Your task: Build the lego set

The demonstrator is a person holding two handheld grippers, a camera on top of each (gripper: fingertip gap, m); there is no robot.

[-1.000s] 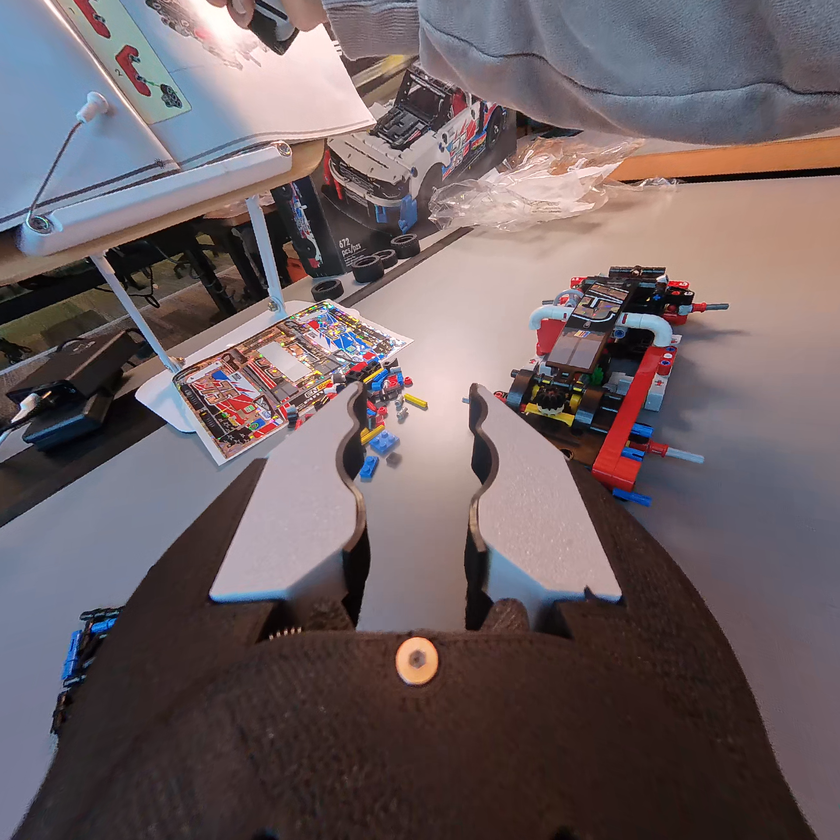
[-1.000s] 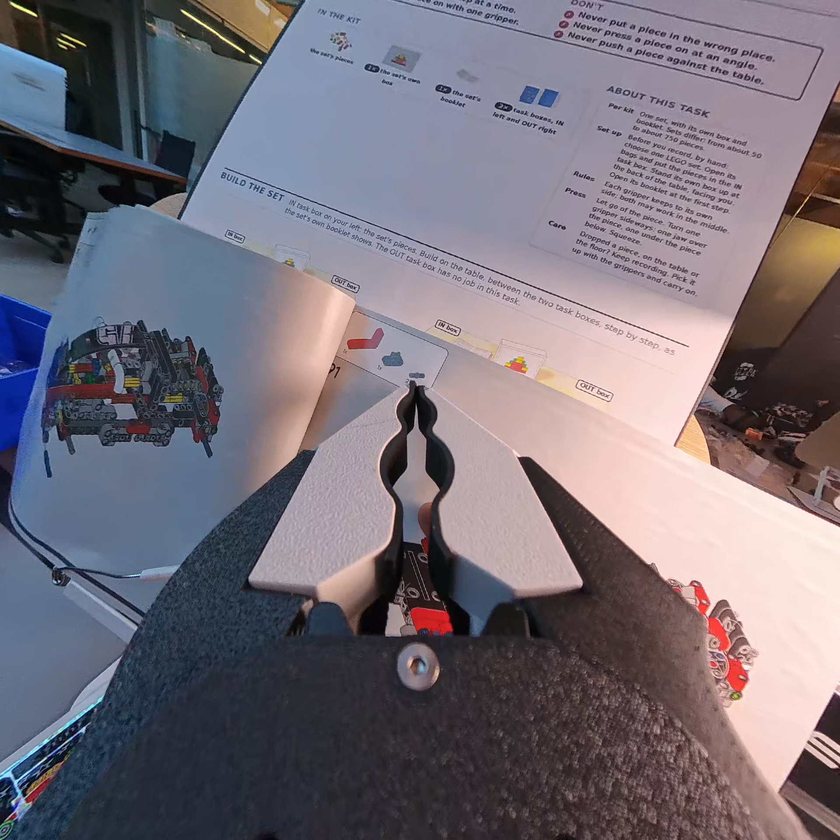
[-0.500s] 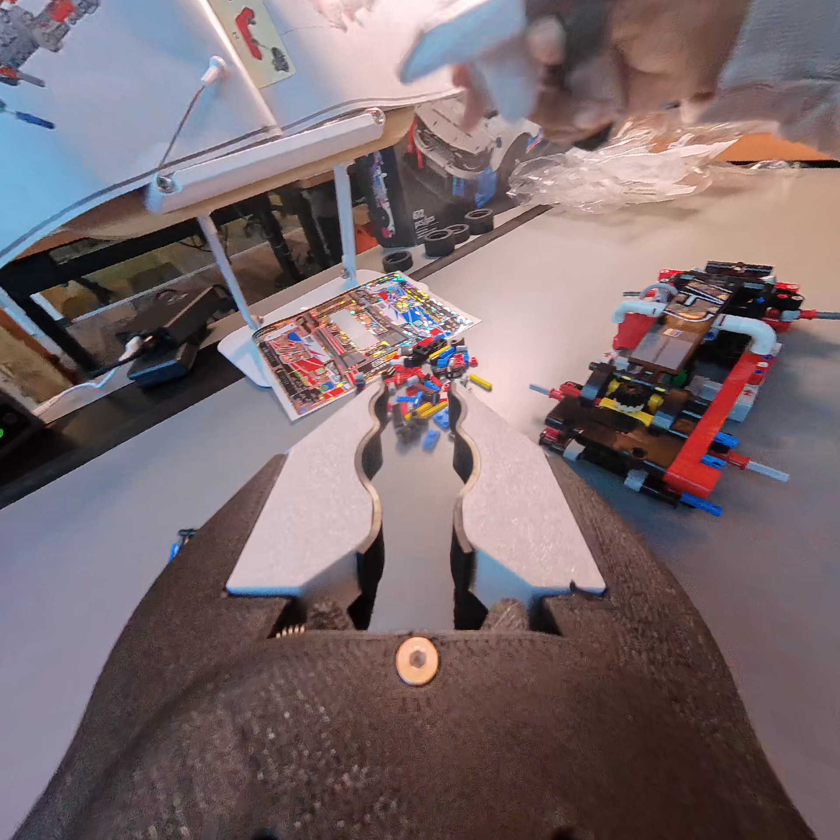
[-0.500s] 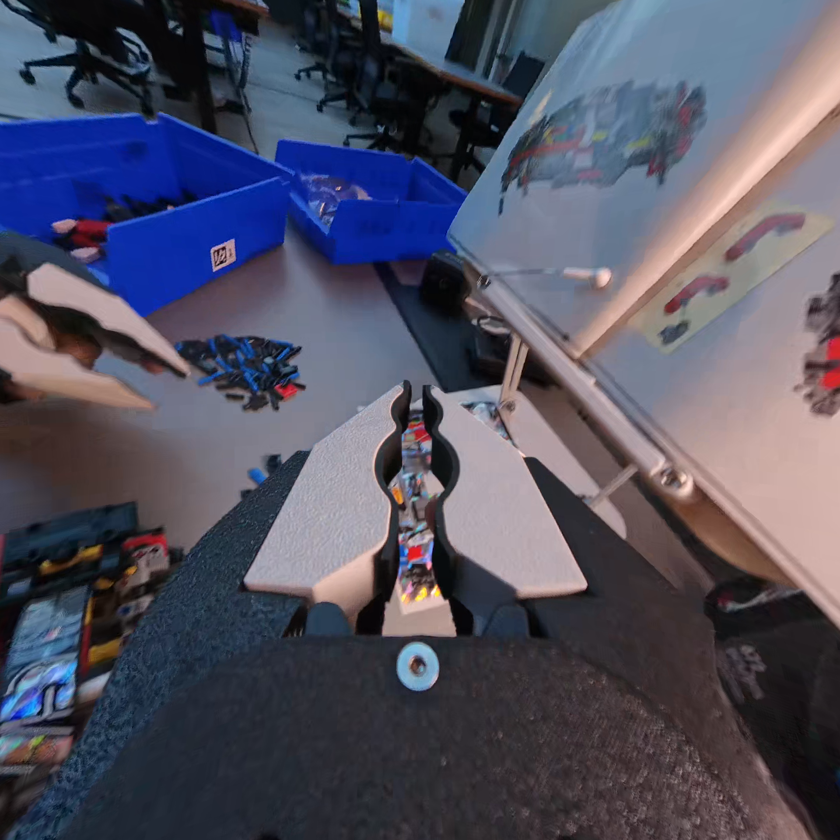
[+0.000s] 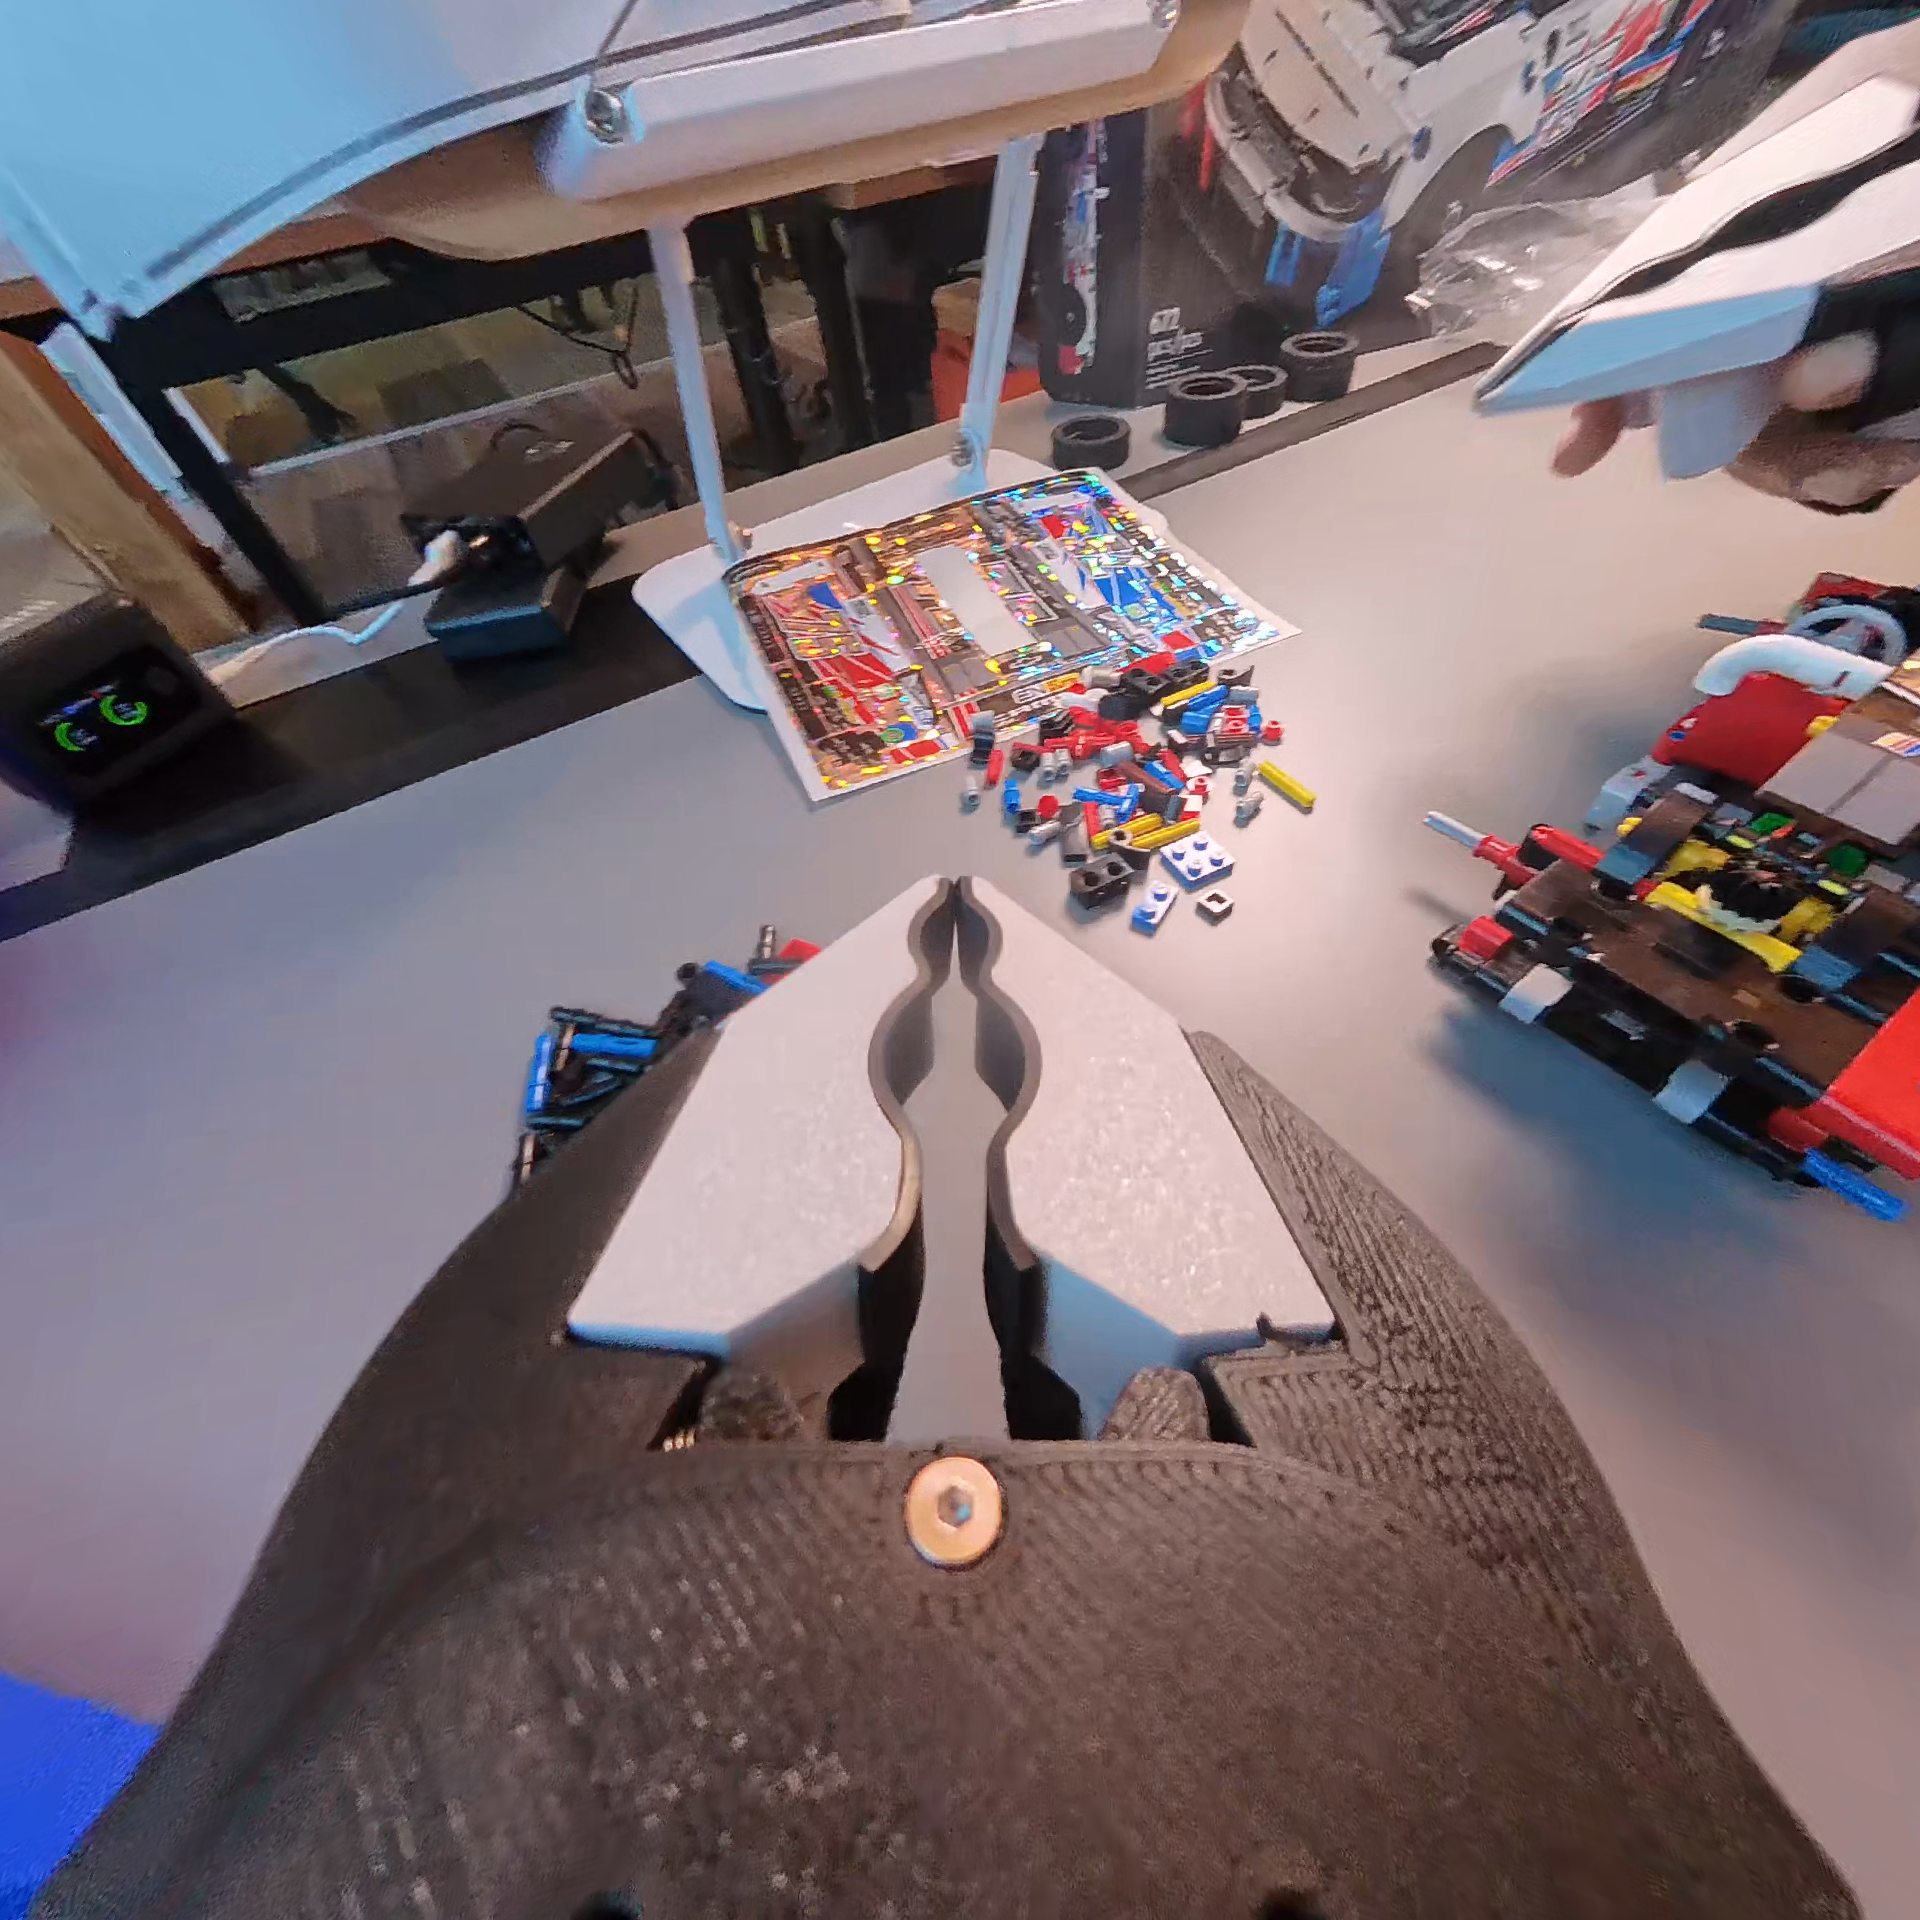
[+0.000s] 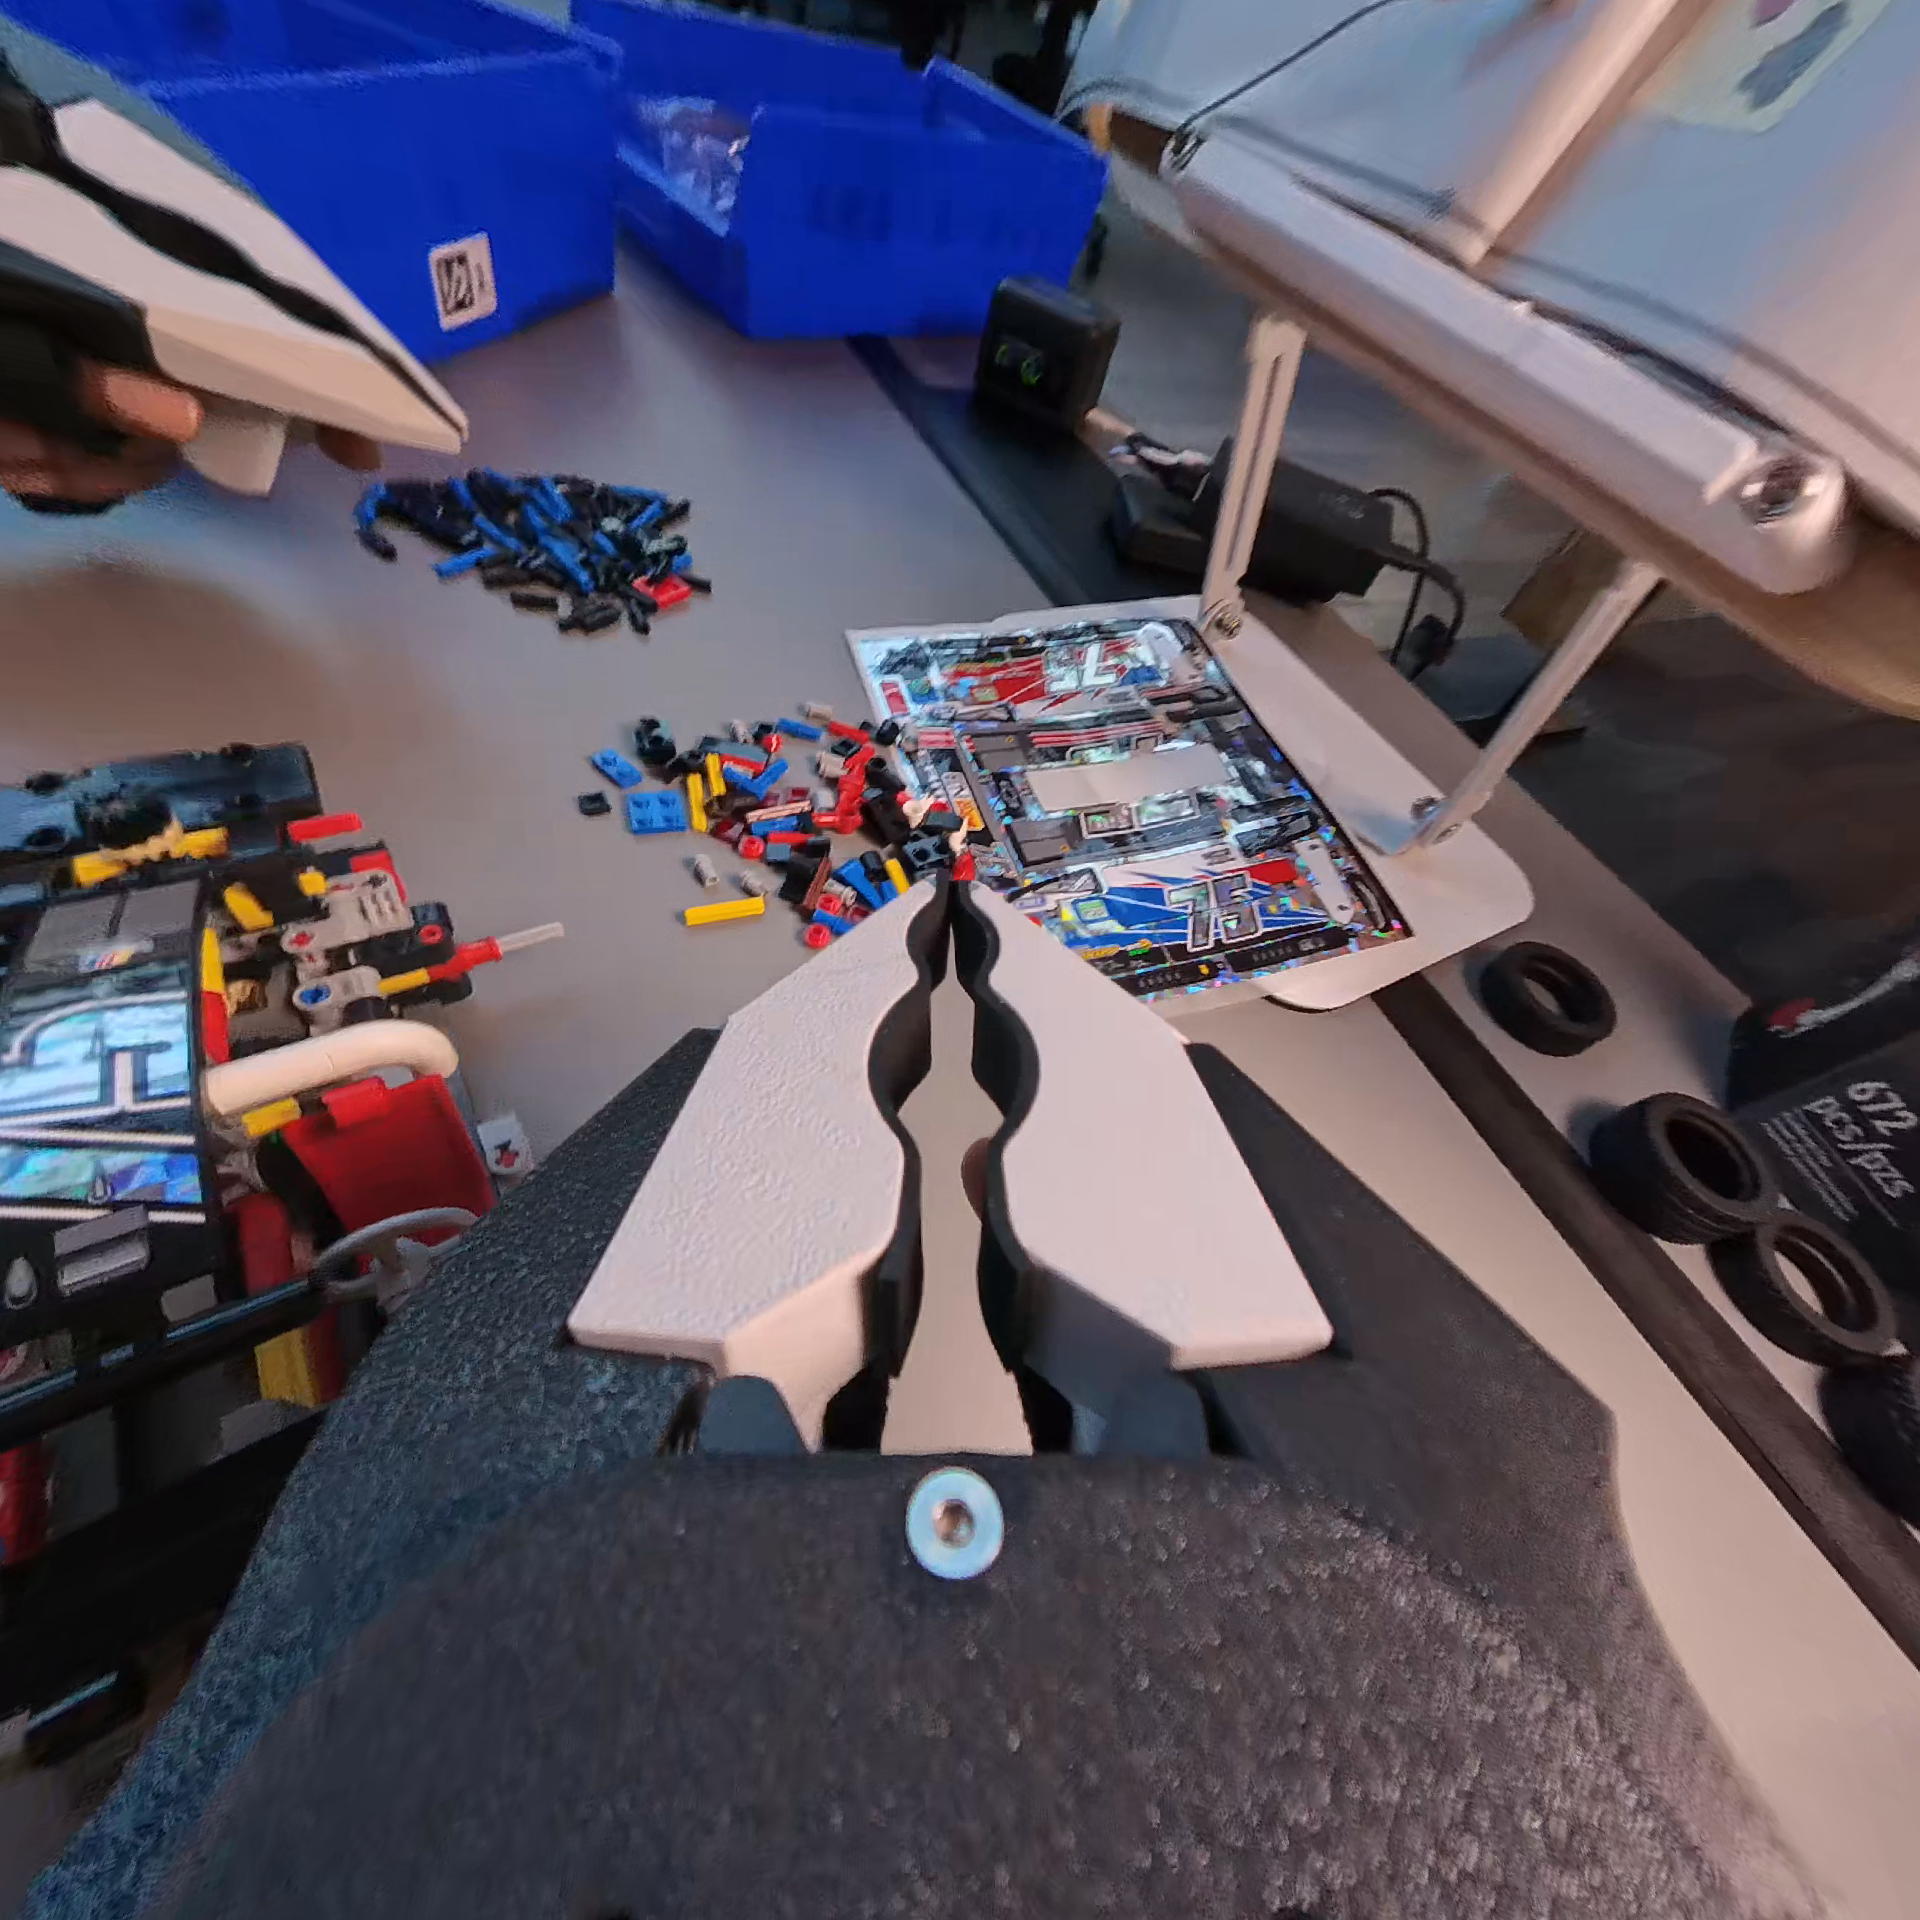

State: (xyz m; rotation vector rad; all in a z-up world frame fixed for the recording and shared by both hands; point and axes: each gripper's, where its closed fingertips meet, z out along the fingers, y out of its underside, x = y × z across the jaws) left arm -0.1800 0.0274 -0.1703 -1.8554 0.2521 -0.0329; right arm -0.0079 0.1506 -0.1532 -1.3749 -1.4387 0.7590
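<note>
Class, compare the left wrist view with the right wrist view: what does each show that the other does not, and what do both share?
Only the left wrist view shows the car picture on the set's box and crumpled clear plastic. Only the right wrist view shows two blue bins. Both share the holographic sticker sheet, the mixed loose pieces, the blue-and-black pin pile, the part-built car, black tyres and the booklet stand.

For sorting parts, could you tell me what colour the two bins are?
Blue bins, clearest in the right wrist view.
</note>
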